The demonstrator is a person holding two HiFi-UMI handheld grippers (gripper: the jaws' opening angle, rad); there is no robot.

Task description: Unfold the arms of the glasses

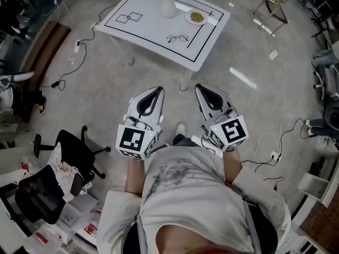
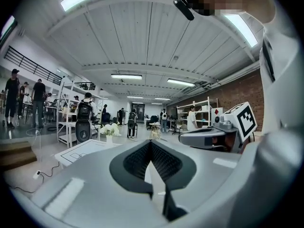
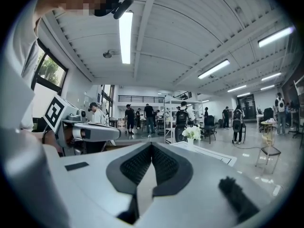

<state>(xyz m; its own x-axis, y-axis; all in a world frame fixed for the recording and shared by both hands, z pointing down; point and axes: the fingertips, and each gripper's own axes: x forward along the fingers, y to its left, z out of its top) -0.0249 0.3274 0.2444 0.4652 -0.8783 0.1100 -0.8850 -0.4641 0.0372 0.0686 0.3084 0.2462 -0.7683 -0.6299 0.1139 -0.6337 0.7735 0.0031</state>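
Observation:
The glasses [image 1: 177, 37], thin dark frames, lie on the white table [image 1: 204, 54] far ahead of me, near its front edge. Both grippers are held close to the person's body, well short of the table. My left gripper [image 1: 157, 90] is shut with nothing between its jaws, as its own view [image 2: 150, 144] confirms. My right gripper [image 1: 204, 88] is also shut and empty, its dark pads [image 3: 166, 164] meeting at the tip. The glasses do not show in either gripper view.
A white vase of flowers [image 1: 168, 1] and a plate of food [image 1: 196, 17] stand on the table. Black lines mark its top. An office chair [image 1: 63, 163] and papers sit at the left, cables [image 1: 275, 142] trail on the floor. People stand in the background.

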